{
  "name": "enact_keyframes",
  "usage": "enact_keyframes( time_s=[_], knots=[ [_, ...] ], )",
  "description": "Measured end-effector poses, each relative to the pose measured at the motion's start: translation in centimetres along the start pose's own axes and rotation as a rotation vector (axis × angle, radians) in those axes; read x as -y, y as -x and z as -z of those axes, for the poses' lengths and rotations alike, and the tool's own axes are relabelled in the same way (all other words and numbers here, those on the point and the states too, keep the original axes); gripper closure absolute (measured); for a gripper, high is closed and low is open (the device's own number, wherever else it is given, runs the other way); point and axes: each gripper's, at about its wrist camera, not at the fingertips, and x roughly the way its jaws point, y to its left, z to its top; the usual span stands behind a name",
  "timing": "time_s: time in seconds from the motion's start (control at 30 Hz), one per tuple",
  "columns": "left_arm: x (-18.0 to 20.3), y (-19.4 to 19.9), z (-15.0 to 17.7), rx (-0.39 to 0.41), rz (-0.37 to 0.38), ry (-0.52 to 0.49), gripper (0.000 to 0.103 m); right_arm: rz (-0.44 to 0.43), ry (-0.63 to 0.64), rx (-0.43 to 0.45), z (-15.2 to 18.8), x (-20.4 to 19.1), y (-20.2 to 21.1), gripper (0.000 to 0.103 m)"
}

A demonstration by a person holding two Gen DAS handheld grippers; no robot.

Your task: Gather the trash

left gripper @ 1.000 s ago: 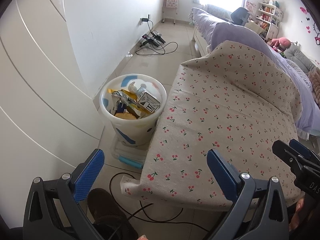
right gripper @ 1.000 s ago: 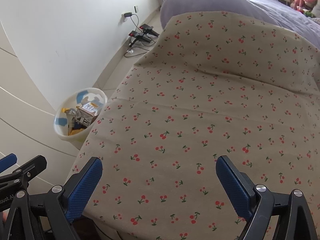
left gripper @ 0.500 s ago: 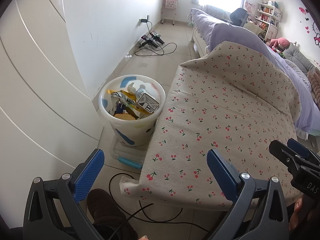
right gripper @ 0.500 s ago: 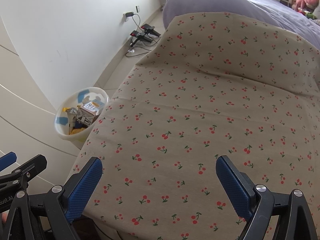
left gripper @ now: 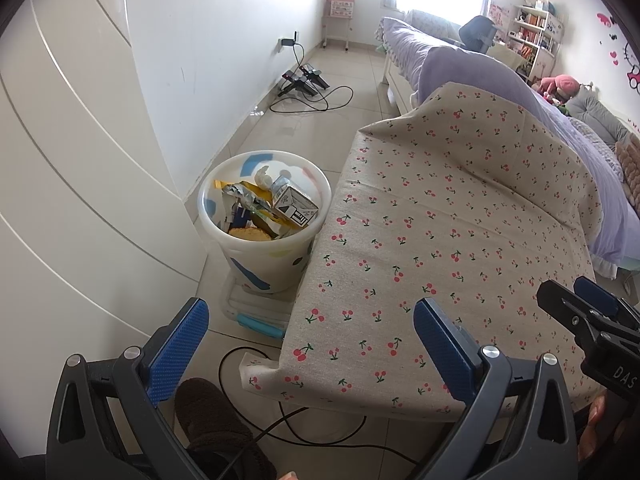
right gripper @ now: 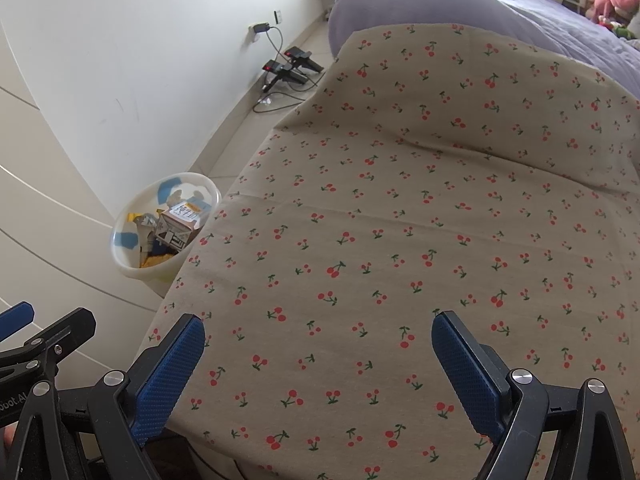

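Note:
A white bin [left gripper: 264,258] with blue patches stands on the floor left of a table under a cherry-print cloth [left gripper: 440,240]. It holds trash: a carton [left gripper: 294,204], crumpled wrappers [left gripper: 240,196] and a round biscuit. The same bin [right gripper: 160,224] shows at left in the right wrist view. My left gripper [left gripper: 310,340] hangs open over the table's near left corner, nothing between its blue pads. Above the cloth [right gripper: 400,240], my right gripper [right gripper: 318,356] is open and empty too. Its tip [left gripper: 584,312] shows at the right of the left wrist view.
A white curved wall panel [left gripper: 80,200] runs along the left. Cables [left gripper: 256,356] and a brown slipper [left gripper: 216,416] lie on the floor below the table. Chargers with cords [left gripper: 304,80] sit by the wall farther off. A purple-covered bed [left gripper: 480,68] lies behind the table.

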Motion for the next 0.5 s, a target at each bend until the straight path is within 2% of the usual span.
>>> enact_keyframes(
  time_s=[0.5],
  knots=[
    [-0.03,0.02,0.02,0.003,0.002,0.001,0.0,-0.007,0.01,-0.008,-0.02,-0.15,-0.26,0.008]
  ],
)
